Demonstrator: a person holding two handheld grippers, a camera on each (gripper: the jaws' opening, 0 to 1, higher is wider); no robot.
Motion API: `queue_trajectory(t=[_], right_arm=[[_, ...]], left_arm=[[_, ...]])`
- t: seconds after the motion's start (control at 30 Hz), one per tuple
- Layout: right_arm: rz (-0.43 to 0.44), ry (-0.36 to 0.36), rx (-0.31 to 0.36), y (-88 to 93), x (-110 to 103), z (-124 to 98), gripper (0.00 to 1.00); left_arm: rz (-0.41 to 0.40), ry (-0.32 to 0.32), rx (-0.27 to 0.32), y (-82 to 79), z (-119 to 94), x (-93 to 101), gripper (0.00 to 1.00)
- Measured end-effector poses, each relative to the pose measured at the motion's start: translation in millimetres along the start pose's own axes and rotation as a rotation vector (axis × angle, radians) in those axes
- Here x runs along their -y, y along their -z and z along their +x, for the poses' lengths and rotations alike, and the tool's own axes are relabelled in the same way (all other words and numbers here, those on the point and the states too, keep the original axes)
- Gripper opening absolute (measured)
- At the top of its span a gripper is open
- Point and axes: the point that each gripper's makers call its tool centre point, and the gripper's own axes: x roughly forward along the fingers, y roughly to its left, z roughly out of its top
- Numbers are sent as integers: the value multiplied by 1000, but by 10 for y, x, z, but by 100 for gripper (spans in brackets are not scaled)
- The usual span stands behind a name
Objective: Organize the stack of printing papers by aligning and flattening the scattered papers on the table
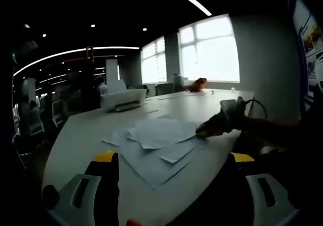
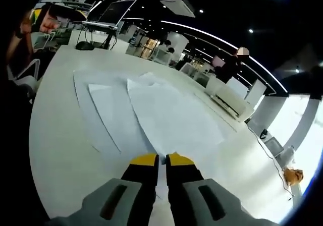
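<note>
Several white printing papers (image 1: 156,140) lie fanned and overlapping in the middle of the white table (image 1: 81,140). My left gripper (image 1: 172,160) hovers over the table's near edge, its yellow-tipped jaws wide open and empty, short of the papers. My right gripper (image 1: 204,131) comes in from the right, its tip at the right edge of the pile. In the right gripper view, the right gripper (image 2: 162,160) has its jaws closed on the near corner of the top sheet (image 2: 171,117), and the other papers (image 2: 108,115) spread out to the left on the table (image 2: 60,150).
A white printer (image 1: 121,99) (image 2: 229,102) stands at the far side of the table, with a cable (image 2: 262,140) beside it. An orange object (image 1: 198,83) (image 2: 292,175) lies near the window end. A person (image 2: 234,64) stands beyond the printer. Desks with screens (image 2: 113,11) fill the background.
</note>
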Motion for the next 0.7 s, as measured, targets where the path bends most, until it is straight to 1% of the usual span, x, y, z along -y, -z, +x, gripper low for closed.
queue_trajectory(t=[0.27, 0.7], right_arm=[[17, -6, 4, 4, -22, 5, 0], [14, -14, 4, 10, -27, 8, 0]], left_arm=[[2, 2, -1, 2, 2, 10, 91], [5, 0, 2, -17, -10, -2, 91]])
